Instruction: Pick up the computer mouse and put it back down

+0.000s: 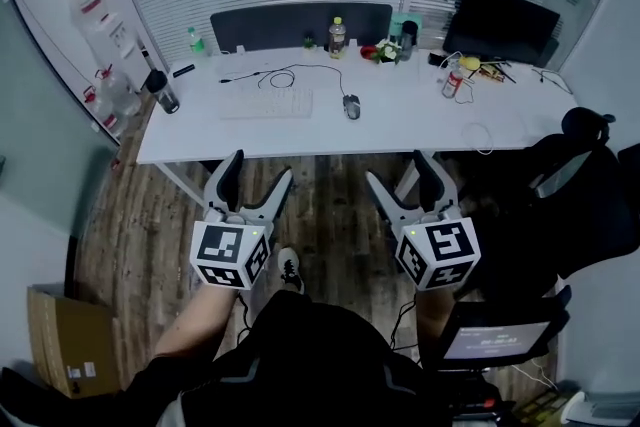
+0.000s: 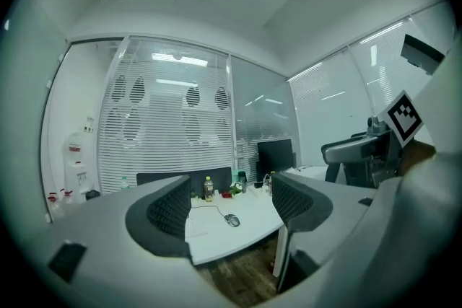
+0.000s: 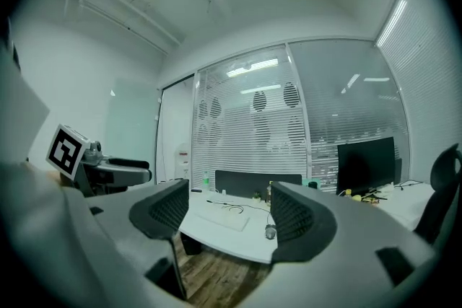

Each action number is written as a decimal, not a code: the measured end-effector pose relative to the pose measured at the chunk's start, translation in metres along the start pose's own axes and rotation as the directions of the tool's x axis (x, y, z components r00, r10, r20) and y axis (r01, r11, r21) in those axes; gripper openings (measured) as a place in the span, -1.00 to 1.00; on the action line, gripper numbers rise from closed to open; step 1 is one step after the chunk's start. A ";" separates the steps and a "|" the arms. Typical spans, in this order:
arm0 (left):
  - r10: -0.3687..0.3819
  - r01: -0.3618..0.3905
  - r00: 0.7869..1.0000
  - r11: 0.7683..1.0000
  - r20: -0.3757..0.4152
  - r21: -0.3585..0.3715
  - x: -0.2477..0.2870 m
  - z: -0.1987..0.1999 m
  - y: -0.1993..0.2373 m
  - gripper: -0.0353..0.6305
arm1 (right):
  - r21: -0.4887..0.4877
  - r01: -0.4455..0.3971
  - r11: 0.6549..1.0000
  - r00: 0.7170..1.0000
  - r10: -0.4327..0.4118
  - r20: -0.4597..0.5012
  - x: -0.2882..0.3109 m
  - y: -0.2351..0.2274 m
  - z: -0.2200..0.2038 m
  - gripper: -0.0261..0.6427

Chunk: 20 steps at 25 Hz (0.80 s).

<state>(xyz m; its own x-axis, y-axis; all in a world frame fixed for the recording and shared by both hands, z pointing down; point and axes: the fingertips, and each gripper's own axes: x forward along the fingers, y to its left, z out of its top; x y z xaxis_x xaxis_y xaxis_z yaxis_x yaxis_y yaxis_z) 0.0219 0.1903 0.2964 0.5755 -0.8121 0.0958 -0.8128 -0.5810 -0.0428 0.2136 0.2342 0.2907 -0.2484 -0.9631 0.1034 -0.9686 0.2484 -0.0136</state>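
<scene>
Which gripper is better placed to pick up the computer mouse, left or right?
Right, probably. Both are open, empty and short of the table, but in the head view the right gripper is nearer the computer mouse; the keyboard lies on the side of the left gripper.

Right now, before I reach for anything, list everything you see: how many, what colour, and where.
long white desk: one, white, across the middle
flat white keyboard: one, white, desk, left of centre
grey computer mouse: one, grey, mid-desk, right of the keyboard
thin black cable: one, black, looped behind the keyboard
yellow-capped plastic bottle: one, clear, desk's back edge
black flat monitor: one, black, desk's far right
dark cylindrical tumbler: one, dark, desk's left end
brown cardboard box: one, brown, floor, lower left
black office chair: one, black, right side
left gripper: one, grey, open, empty, above the floor
right gripper: one, grey, open, empty, above the floor
</scene>
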 end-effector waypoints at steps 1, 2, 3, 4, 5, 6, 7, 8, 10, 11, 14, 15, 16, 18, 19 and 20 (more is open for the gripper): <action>-0.010 0.010 1.000 1.000 0.002 -0.004 0.009 -0.001 0.004 0.15 | -0.002 0.002 1.000 1.000 -0.003 -0.006 0.008 -0.001 -0.001 0.13; -0.018 0.018 1.000 1.000 0.005 -0.008 0.018 -0.001 0.009 0.15 | -0.005 0.004 1.000 1.000 -0.004 -0.011 0.017 -0.002 -0.002 0.13; -0.026 0.027 1.000 1.000 0.010 -0.013 0.029 0.000 0.015 0.15 | -0.010 0.006 1.000 1.000 -0.007 -0.015 0.026 -0.004 -0.001 0.13; -0.035 0.036 0.999 0.999 0.016 -0.016 0.040 0.002 0.020 0.15 | -0.016 0.012 1.000 1.000 -0.012 -0.018 0.035 -0.006 0.000 0.13; -0.046 0.047 0.999 0.999 0.022 -0.017 0.053 0.004 0.025 0.15 | -0.021 0.021 1.000 1.000 -0.021 -0.019 0.045 -0.011 0.002 0.13; -0.059 0.060 0.998 0.998 0.027 -0.017 0.065 0.007 0.031 0.15 | -0.023 0.031 0.999 0.999 -0.031 -0.019 0.056 -0.015 0.004 0.13; -0.072 0.073 0.997 0.997 0.031 -0.016 0.077 0.008 0.036 0.15 | -0.022 0.040 0.999 0.999 -0.041 -0.021 0.068 -0.019 0.006 0.13; -0.084 0.084 0.996 0.996 0.032 -0.015 0.088 0.010 0.043 0.15 | -0.020 0.048 0.999 0.999 -0.049 -0.024 0.081 -0.022 0.007 0.13; -0.093 0.093 0.995 0.996 0.031 -0.012 0.108 0.013 0.061 0.15 | -0.016 0.058 0.998 0.998 -0.058 -0.032 0.107 -0.025 0.011 0.13; -0.090 0.090 0.996 0.996 0.029 -0.009 0.118 0.014 0.071 0.15 | -0.015 0.061 0.998 0.997 -0.061 -0.036 0.120 -0.026 0.013 0.13; -0.088 0.088 0.996 0.996 0.019 -0.009 0.146 0.012 0.100 0.15 | -0.003 0.073 0.997 0.997 -0.073 -0.038 0.156 -0.029 0.018 0.13; -0.092 0.092 0.996 0.996 0.016 -0.016 0.154 0.010 0.107 0.15 | 0.001 0.076 0.997 0.996 -0.076 -0.038 0.166 -0.030 0.020 0.13; -0.097 0.097 0.995 0.995 0.014 -0.023 0.161 0.009 0.113 0.15 | 0.001 0.079 0.997 0.996 -0.078 -0.040 0.176 -0.031 0.021 0.13; -0.108 0.108 0.994 0.994 0.010 -0.031 0.174 0.007 0.124 0.15 | -0.002 0.085 0.996 0.995 -0.085 -0.049 0.193 -0.032 0.021 0.13; -0.112 0.113 0.994 0.993 0.009 -0.033 0.180 0.006 0.130 0.15 | -0.003 0.090 0.996 0.994 -0.090 -0.053 0.201 -0.033 0.021 0.13; -0.116 0.116 0.993 0.993 0.008 -0.034 0.185 0.006 0.135 0.15 | -0.005 0.095 0.995 0.994 -0.095 -0.057 0.209 -0.035 0.020 0.13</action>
<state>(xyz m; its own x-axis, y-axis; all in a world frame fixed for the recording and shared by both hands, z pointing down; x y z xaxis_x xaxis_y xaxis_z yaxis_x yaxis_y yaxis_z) 0.0191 -0.0388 0.3029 0.6666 -0.7397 0.0918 -0.7430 -0.6693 0.0026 0.1956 0.0225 0.2930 -0.1537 -0.9749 0.1608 -0.9878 0.1559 0.0009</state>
